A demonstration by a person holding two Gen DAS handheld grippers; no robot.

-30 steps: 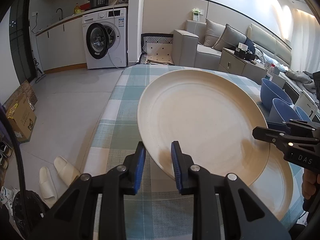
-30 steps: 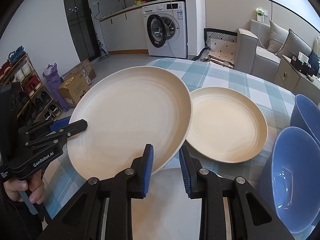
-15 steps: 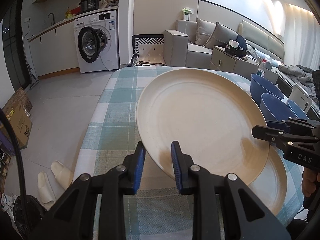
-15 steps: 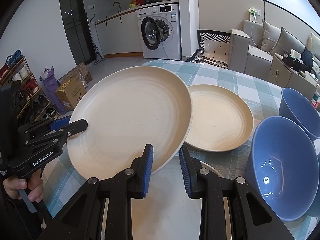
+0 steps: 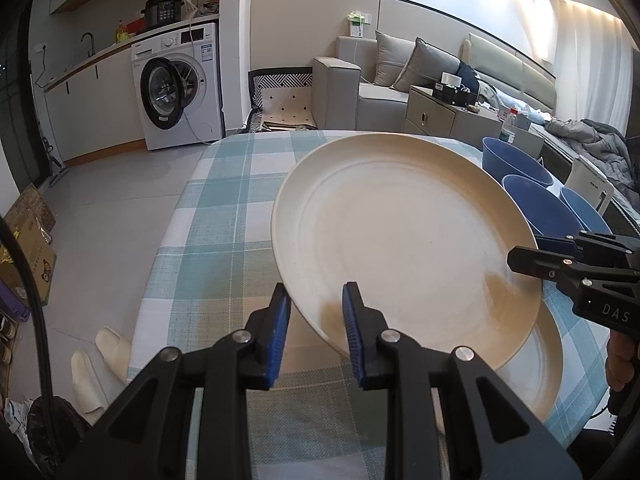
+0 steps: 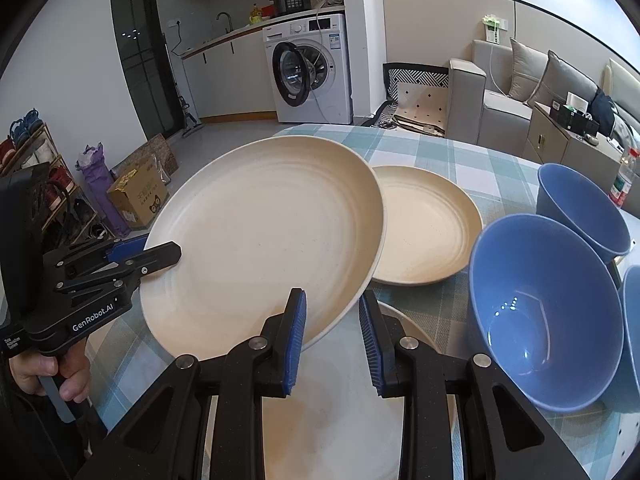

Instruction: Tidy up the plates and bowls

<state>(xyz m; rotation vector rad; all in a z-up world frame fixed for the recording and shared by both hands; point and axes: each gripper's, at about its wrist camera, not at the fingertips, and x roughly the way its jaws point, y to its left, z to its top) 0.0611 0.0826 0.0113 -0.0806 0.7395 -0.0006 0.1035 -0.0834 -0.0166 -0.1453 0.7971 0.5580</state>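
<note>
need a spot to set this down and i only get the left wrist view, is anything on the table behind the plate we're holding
Observer: Yes. A second plate lies flat on the table just beyond the held plate, which hides it from your view.
Operator: ok and the bowls, anything in the closest one
Observer: No. The nearest bowl is empty, and the right wrist view looks straight into it.
</note>
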